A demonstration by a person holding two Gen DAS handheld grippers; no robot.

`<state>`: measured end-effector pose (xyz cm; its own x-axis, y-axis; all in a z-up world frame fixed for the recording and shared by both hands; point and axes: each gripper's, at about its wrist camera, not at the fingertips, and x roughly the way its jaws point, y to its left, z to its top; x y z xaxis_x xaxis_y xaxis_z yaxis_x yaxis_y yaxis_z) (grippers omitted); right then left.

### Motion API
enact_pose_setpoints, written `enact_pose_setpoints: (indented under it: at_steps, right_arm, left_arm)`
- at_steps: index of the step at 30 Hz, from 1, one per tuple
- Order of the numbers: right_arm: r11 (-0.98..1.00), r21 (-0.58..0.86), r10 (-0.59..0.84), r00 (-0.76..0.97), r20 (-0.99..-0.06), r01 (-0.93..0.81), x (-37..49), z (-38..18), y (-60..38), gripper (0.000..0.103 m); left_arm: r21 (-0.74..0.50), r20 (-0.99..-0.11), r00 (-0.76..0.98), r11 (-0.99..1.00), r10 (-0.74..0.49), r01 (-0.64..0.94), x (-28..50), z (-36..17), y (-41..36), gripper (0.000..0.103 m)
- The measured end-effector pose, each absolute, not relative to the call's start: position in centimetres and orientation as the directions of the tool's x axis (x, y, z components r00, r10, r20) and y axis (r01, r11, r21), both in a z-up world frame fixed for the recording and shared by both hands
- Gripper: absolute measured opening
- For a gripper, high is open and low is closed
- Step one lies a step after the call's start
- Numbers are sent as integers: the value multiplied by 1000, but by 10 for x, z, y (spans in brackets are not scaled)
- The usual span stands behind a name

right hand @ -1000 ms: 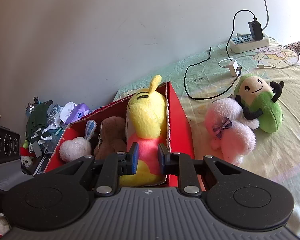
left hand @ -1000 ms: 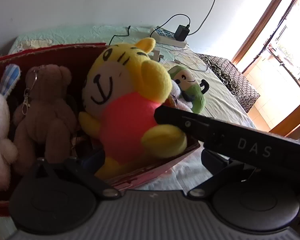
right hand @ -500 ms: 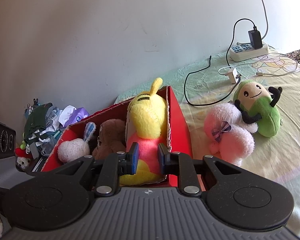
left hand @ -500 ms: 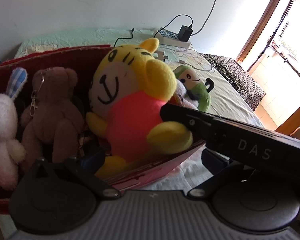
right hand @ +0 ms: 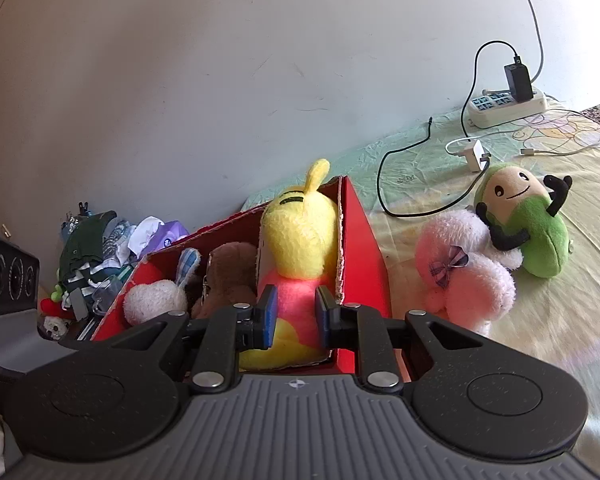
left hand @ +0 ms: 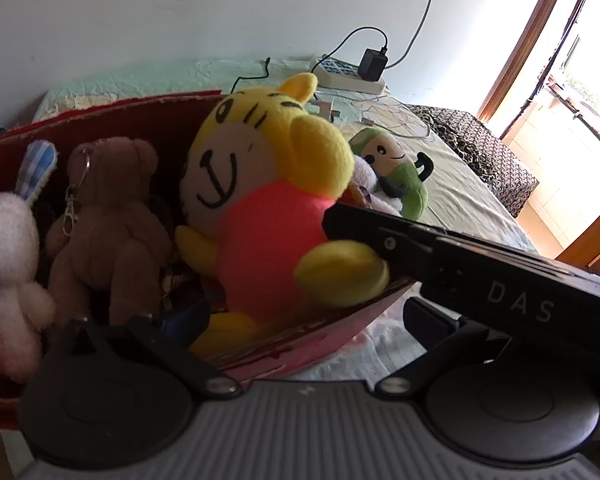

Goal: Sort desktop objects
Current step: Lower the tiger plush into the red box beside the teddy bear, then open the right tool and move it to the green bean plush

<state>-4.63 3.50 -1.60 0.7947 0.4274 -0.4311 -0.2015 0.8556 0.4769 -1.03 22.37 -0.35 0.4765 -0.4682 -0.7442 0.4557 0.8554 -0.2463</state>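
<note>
Going left to right in the right wrist view: red cardboard box (right hand: 362, 240) sitting on the bedsheet (right hand: 560, 320), already holding a white bunny plush (right hand: 156, 300) at the left end, then a brown teddy bear (right hand: 230, 266) with a keychain clip, then the yellow tiger plush (right hand: 296, 240) jammed upright against the box's right wall. Right gripper (right hand: 296, 316) straight in front of that tiger, blue pads pinched onto the pink belly, so clamped on it for now, looks like just parking it in the box.

Further right, outside the box: pink fluffy plush (right hand: 464, 280) with a little plaid bow, lying on the sheet just beside the box wall, and touching it on the far right a green bean plush (right hand: 528, 224) with a smiley face. Power strip (right hand: 508, 106) and cables way at the far end, not part of the job probably.

Left gripper (left hand: 284, 320) parked at the near edge of the box; only one blue pad visible low in the box, other finger hidden behind the right tool, so can't tell how its jaws stand.

Key bit for the next move: leftover plushies lie right and a bit far of the right gripper, pink one nearer, roughly lengthwise across the view. Right hand clearly closer. Needs to let go, then swing right.
</note>
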Motion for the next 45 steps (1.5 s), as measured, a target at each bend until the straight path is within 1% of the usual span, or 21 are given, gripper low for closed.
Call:
enact_pose_setpoints:
  at_steps: [3,5,7,16,17,19,21,23,27,29,32,35,40,45]
  right_arm:
    - [848,480,450,785,-426,-226,-46,-17,33,21]
    - [859,446,451,784,-426,-251,-47,-16,35,21]
    - [856,441,463,780,-421,-270,-46,-17,34,21]
    - [760,542,607,689,-396,-359,-33,-19,10,22]
    - [747,551,623,680,-387,-371,-33,-18,7,23]
    - [725,564,648,668,-367,-394,-33,-17,-3,24]
    - [706,579,665,662,-345,-408,-34,-15,-15,28]
    - [696,590,671,664,-329,-410,-32,-14,-28,29]
    - [686,621,664,675,-321,-380,-28,-18,-57,29]
    - [686,635,655,682,-326,-355,-26,-22,-70,29]
    - [695,647,634,692,-346,-313,-23,-30,-90,29]
    - [698,665,617,697,-367,-268,-23,-39,-108,29]
    - [694,695,592,700,-401,-188,-19,-53,-141,29]
    - [691,711,576,694,-433,-129,-12,-68,-170,32]
  left_arm:
    - [-204,-758,492,873,-428,444,-11,-5,219,103]
    - [-162,-762,516,887,-390,432,-13,-6,215,103]
    - [-149,-756,533,893,-380,424,-16,-6,213,103]
    - [-142,-753,562,918,-343,371,-24,1,209,103]
    - [-130,-750,570,920,-336,370,-25,3,207,103]
    - [-67,-723,619,924,-306,378,-35,12,203,103]
    - [-13,-703,651,920,-288,392,-40,19,198,103]
    - [17,-682,682,926,-265,376,-41,27,193,102]
    - [-28,-670,692,941,-269,338,-36,40,185,102]
    - [-57,-660,693,939,-290,338,-37,44,174,102]
    - [-85,-648,683,923,-338,376,-42,49,152,102]
    - [-67,-646,671,903,-363,424,-43,49,122,102]
    - [-85,-670,624,876,-403,474,-36,36,79,102]
    - [-111,-698,578,861,-423,496,-25,18,49,102]
